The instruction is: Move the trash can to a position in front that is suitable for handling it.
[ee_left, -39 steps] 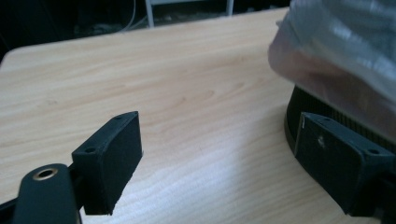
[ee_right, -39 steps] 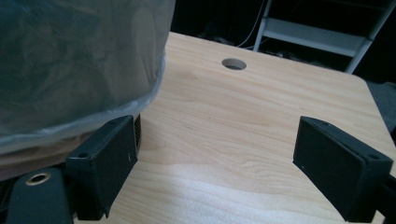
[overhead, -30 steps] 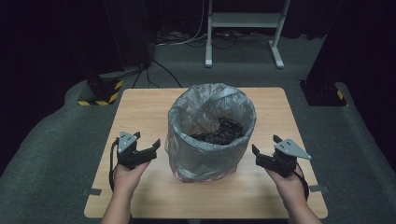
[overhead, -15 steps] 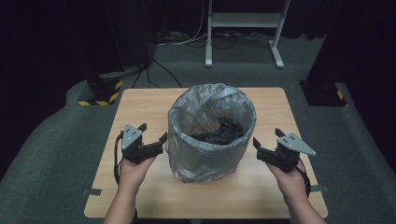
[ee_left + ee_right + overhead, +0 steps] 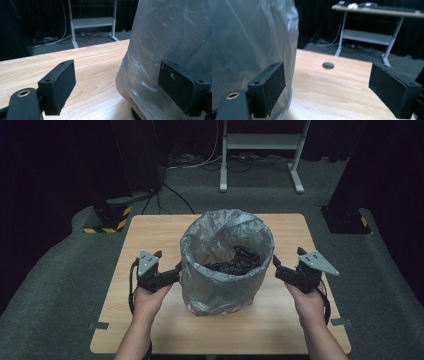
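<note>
The lined bin (image 5: 227, 262) stands mid-table (image 5: 150, 227). Left tongs (image 5: 176, 270) and right tongs (image 5: 276, 268), both spread apart and empty, flank its bag (image 5: 172, 37), seemingly positioned to pinch the plastic from each side.

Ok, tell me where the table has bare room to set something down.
The light wooden table is bare along its far edge behind the grey plastic-lined bin, in both far corners, and along the near edge between the person's forearms. It is crowded beside the bin: the left claw and right claw, both open, crowd its sides.
</note>
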`<state>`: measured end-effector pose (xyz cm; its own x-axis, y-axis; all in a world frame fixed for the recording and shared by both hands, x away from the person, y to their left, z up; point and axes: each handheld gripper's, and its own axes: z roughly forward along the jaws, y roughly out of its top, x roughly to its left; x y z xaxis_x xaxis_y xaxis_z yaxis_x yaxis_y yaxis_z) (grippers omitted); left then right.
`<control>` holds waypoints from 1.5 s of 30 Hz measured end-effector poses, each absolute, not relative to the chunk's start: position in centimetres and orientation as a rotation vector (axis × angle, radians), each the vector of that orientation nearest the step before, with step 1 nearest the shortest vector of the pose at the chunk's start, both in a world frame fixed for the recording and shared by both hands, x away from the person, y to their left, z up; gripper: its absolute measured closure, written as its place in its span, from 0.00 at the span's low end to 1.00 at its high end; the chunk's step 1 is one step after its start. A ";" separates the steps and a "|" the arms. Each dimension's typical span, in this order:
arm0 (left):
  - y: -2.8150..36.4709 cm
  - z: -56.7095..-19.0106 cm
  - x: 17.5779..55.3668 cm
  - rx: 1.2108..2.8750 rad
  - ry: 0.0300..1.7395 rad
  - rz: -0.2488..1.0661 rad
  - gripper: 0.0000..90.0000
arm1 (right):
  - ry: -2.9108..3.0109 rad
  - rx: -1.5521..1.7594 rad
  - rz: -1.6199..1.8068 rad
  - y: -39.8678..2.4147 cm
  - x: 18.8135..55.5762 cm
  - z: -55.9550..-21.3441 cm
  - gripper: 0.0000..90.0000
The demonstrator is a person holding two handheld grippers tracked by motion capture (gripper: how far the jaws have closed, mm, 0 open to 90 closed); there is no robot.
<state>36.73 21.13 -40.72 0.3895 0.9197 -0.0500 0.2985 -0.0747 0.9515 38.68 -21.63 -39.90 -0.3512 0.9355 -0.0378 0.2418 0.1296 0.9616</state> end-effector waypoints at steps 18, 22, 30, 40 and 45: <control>19.3 -39.9 36.2 1.631 1.114 0.755 0.17 | 1.763 1.106 1.203 -20.0 39.8 -41.0 0.15; 19.2 -39.9 36.2 1.634 1.116 0.742 0.18 | 1.778 1.093 1.204 -19.8 39.9 -41.2 0.15; 18.0 -39.8 36.4 1.635 1.110 0.727 0.22 | 1.761 1.115 1.187 -20.4 39.8 -41.2 0.17; 15.2 -39.6 37.5 1.672 1.064 0.693 0.23 | 1.714 1.183 1.173 -22.8 40.0 -41.2 0.17; 13.4 -39.5 38.1 1.692 1.035 0.672 0.23 | 1.677 1.224 1.165 -24.6 40.1 -41.3 0.17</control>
